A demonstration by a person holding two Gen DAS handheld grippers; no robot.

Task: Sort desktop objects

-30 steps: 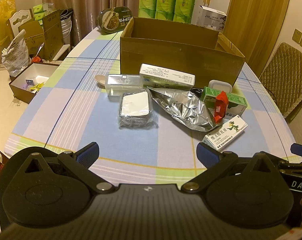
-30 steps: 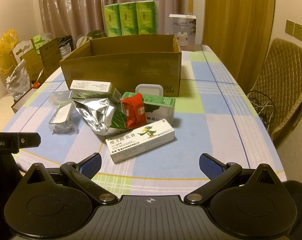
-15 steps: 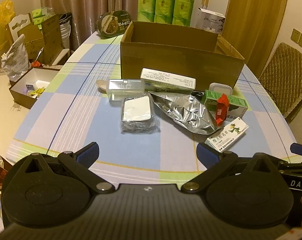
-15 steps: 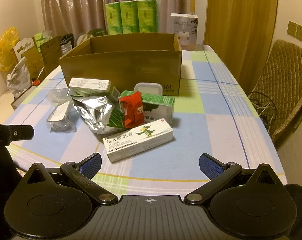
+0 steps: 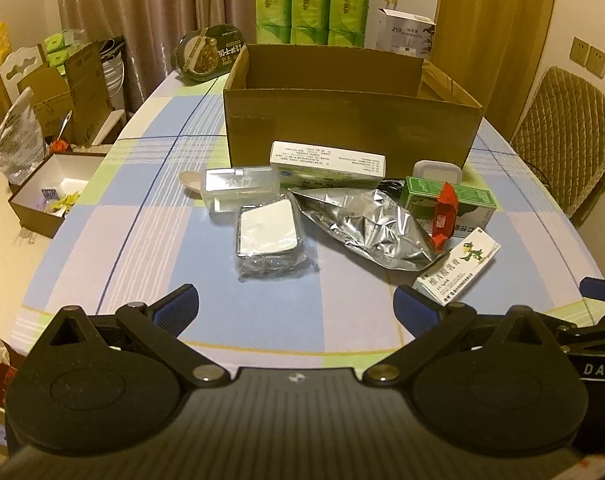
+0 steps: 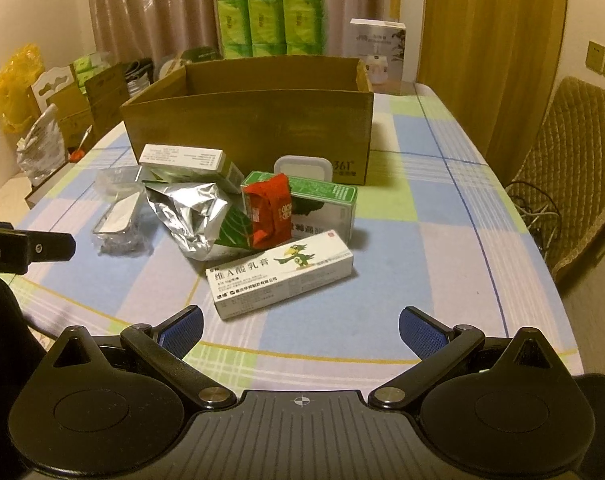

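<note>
Both my grippers are spread wide, holding nothing. The white ointment box (image 6: pixel 283 276) lies just ahead of my right gripper (image 6: pixel 301 326), long axis slanting up-right, so right's nearer than left gripper (image 5: pixel 295 305).

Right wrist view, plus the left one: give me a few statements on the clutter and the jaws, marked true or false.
1. The cardboard box stands open-topped behind the clutter. True.
2. The right gripper holds the white cartoon-bird carton. False: its jaws are spread wide and empty, and the carton lies on the tablecloth.
3. The red packet leans against the green carton. True.
4. The silver foil bag is inside the box. False: it lies on the table in front.
5. The left gripper is open. True.
</note>
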